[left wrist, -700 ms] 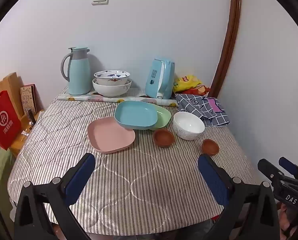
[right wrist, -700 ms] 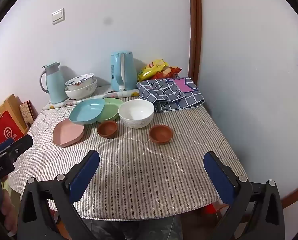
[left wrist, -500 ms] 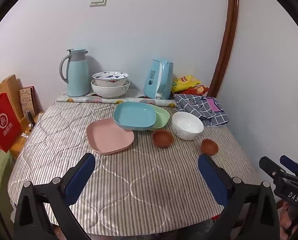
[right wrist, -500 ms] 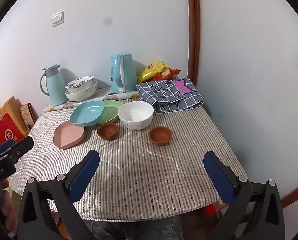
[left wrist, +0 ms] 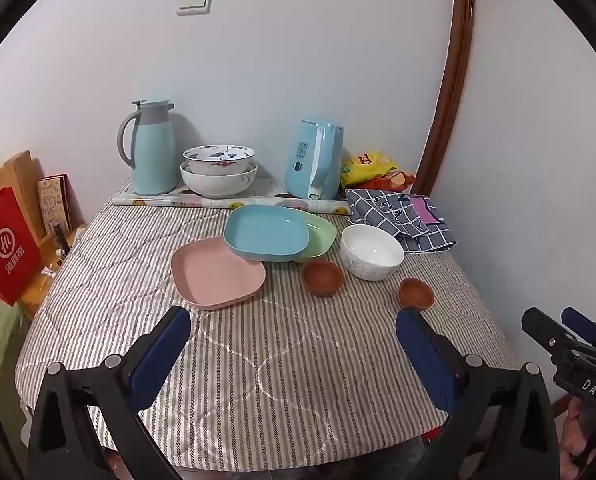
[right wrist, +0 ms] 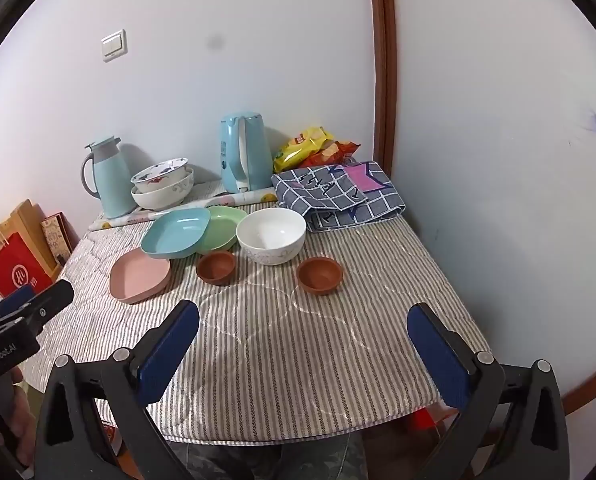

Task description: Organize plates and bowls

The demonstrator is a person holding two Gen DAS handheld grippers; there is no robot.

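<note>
Both claws, left claw (left wrist: 294, 344) and right claw (right wrist: 304, 340), gape wide, gripping nothing, hovering over the striped worktop (left wrist: 282, 376); pink plate (left wrist: 217, 272) and brown bowls (right wrist: 320, 275) sit just ahead.

Near half of table (left wrist: 258, 380): bare striped cloth, open passage up to the dishes.
Middle band: pink plate (left wrist: 217, 272), blue plate (left wrist: 266, 232) over green plate (left wrist: 318, 232), white bowl (left wrist: 372, 252), two brown bowls (left wrist: 323, 278) (left wrist: 416, 293).
Far edge: jug (left wrist: 150, 148), stacked bowls (left wrist: 218, 174), kettle (left wrist: 316, 160).
Far right corner: folded cloth (left wrist: 398, 220), snack bags (left wrist: 374, 166), walls close.
</note>
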